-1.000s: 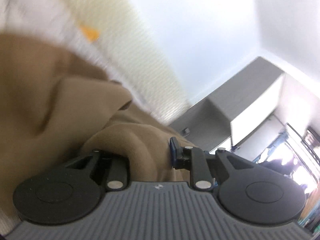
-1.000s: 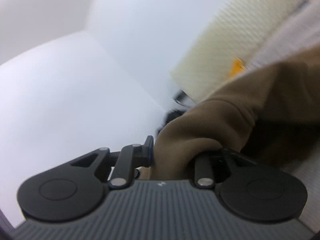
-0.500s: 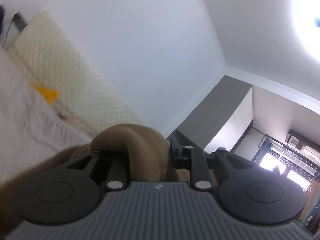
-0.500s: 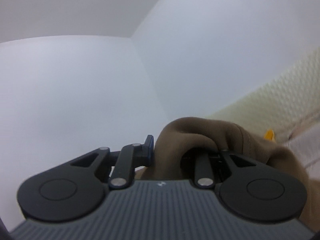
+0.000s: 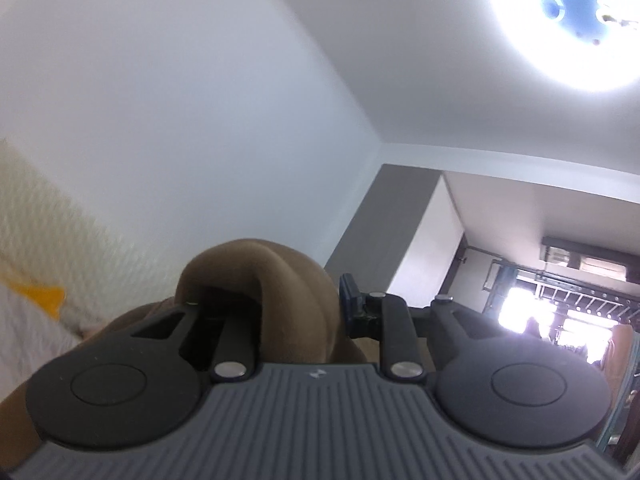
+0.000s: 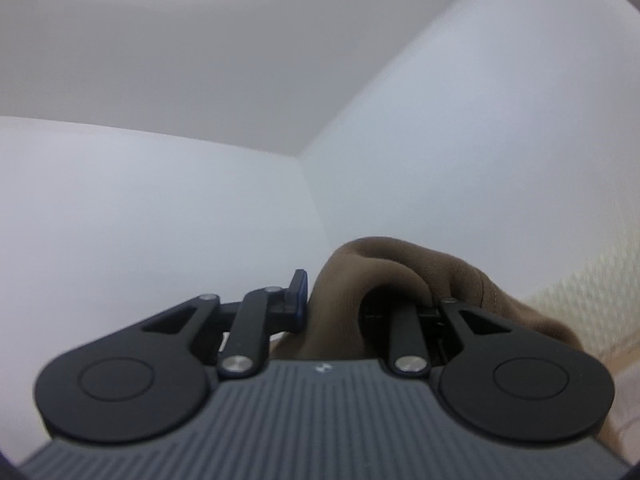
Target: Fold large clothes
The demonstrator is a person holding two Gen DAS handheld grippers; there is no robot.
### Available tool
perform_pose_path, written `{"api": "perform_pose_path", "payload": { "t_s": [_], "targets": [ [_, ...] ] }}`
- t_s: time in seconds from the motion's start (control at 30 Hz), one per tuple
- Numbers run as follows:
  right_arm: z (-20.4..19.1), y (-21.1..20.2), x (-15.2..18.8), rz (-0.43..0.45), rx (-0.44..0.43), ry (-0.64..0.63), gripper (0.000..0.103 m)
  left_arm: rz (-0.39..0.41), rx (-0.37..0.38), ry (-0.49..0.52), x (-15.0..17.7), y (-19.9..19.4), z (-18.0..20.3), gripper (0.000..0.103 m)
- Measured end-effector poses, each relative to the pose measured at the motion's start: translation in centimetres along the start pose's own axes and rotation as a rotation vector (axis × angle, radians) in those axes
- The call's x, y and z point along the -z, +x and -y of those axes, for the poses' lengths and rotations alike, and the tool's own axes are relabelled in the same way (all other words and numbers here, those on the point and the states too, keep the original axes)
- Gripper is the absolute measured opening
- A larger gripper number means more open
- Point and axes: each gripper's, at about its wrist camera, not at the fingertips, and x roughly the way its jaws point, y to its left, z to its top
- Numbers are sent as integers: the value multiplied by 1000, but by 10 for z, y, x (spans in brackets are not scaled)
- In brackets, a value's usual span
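While you hold each hand-held gripper clamped on a bunched fold of the brown garment (image 5: 280, 292), left (image 5: 296, 304) and right (image 6: 360, 300), it hangs up near the ceiling corner; thick fabric could slide from either pinch and drop unevenly, I judge. It looks soft, heavy, wrinkled
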Motion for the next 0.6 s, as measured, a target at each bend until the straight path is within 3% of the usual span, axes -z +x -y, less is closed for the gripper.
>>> {"api": "perform_pose_path", "payload": {
  "t_s": [0.1,0.23,0.4,0.6],
  "targets": [
    [-15,2,-21,22,-10,-44,26,7,2,39,-38,-8,42,26],
    [-5,9,-25,3,5,-74,25,-8,-46,65,-57,-2,53,26],
    [56,41,16,-144,110,-33,25,-106,-161,-18,-33,33,-12,26],
    [175,86,104,-259,241,31,25,-208,-270,-100,43,111,-143,26]
  ]
}}
